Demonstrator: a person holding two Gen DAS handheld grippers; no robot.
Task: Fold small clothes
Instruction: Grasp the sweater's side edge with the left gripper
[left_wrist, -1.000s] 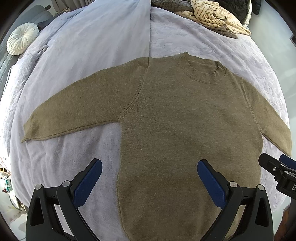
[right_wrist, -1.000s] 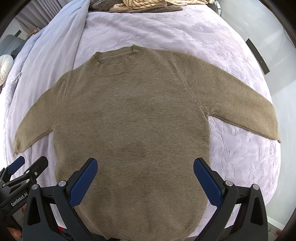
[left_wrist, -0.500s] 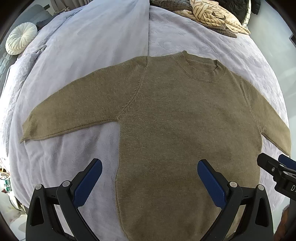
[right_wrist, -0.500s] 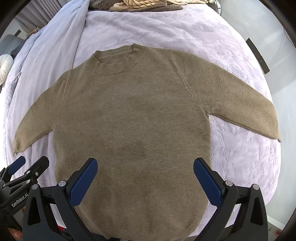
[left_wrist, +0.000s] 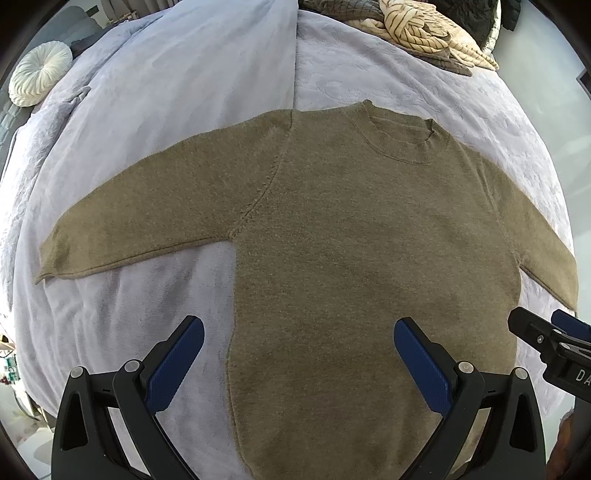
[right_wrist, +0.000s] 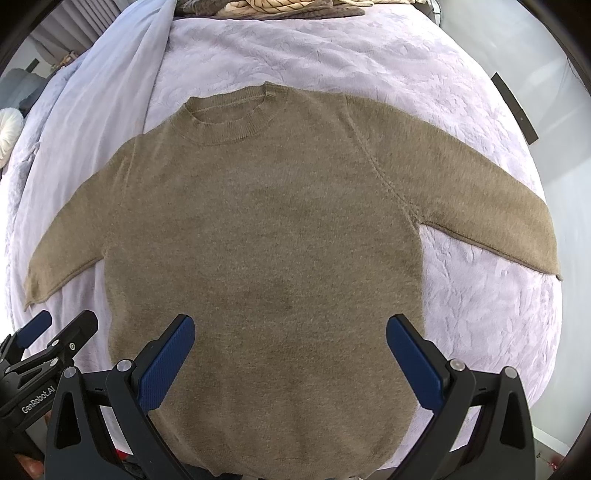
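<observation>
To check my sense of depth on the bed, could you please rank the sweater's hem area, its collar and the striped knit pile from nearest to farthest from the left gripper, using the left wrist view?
1. The sweater body near the hem, directly between the open fingers of the left gripper.
2. Collar, ahead and slightly right.
3. Striped knit pile, at the bed's far edge, right.

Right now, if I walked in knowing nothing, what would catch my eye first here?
An olive-brown sweater lies spread flat, front up, sleeves out, on a pale lilac bedspread. Two open grippers with blue pads hover over its lower part: the left gripper and the right gripper. A striped cream knit sits heaped at the bed's far end.
</observation>
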